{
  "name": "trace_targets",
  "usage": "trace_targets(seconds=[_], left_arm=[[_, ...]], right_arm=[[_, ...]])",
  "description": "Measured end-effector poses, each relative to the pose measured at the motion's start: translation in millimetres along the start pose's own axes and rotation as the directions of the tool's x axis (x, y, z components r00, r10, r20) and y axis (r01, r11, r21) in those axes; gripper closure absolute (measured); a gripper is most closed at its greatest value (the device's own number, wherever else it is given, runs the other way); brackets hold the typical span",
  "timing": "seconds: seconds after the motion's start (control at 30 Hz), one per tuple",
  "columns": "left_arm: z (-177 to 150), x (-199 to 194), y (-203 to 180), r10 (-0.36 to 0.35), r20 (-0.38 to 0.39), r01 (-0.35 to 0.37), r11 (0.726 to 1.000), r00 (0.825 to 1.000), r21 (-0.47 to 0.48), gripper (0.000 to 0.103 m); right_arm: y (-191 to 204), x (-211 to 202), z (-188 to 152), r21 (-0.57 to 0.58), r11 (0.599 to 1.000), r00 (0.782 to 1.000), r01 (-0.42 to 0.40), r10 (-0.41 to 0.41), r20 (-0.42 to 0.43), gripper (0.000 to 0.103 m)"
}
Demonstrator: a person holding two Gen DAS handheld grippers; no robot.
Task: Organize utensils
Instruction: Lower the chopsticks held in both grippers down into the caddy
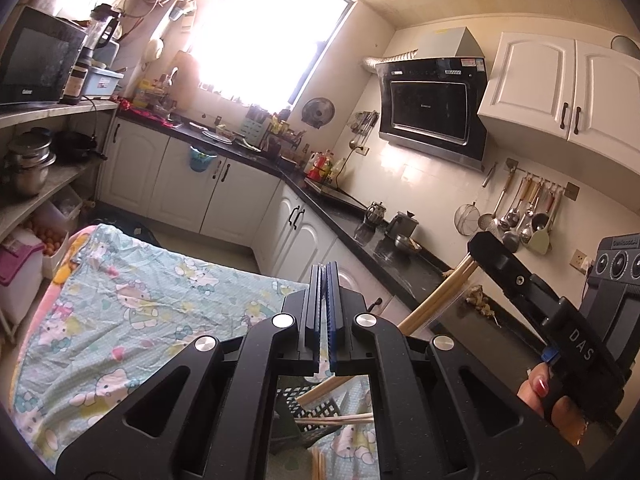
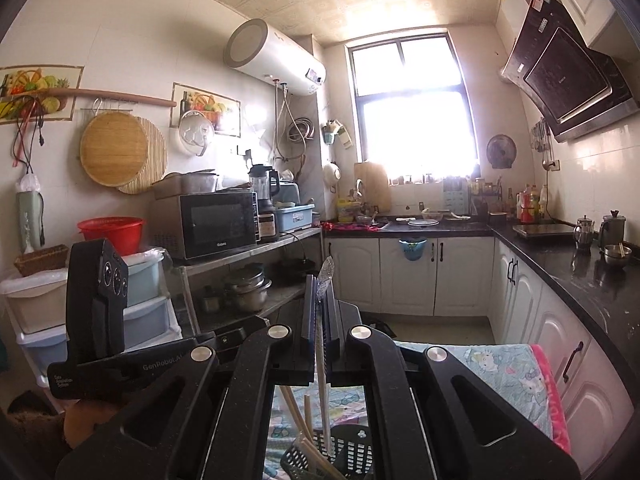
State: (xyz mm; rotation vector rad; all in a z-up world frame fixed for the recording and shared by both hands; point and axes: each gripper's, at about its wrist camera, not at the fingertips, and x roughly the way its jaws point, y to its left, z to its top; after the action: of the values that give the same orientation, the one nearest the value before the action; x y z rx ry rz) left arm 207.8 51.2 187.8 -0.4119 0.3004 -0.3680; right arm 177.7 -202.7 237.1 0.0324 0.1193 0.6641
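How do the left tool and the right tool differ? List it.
1. The right tool is shut on chopsticks in a clear wrapper; the left tool is shut with nothing plainly held.
2. The right tool's load reaches down toward the black basket; the left tool carries nothing there.
Both are black and hand-held.

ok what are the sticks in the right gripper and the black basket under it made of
The sticks look like bare bamboo or pale wood: matt, straw-coloured, no shine. A thin clear film, probably a plastic sleeve, seems to sit around them. The black basket looks like moulded plastic: dull black with an even grid of holes. The right gripper is shut on the sticks.
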Motion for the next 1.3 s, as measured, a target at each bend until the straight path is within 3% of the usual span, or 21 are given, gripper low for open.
trace_targets(seconds=[0.63,1.3], left_arm=[[-27.8,27.6,18.6,0.027,-0.051,-0.028,0.999,0.998,-0.017,0.102],[-58.7,45.2,36.2,0.028,-0.104,-0.035,0.997,0.994,-0.065,0.102]], right_arm=[[-14.5,42.7,-48.1,-0.008,0.998,0.995,0.054,-0.055,-0.086,0.100],[-22.7,75.9,-98.0,-0.016,0.994,0.972,0.104,-0.105,-0.210,0.100]])
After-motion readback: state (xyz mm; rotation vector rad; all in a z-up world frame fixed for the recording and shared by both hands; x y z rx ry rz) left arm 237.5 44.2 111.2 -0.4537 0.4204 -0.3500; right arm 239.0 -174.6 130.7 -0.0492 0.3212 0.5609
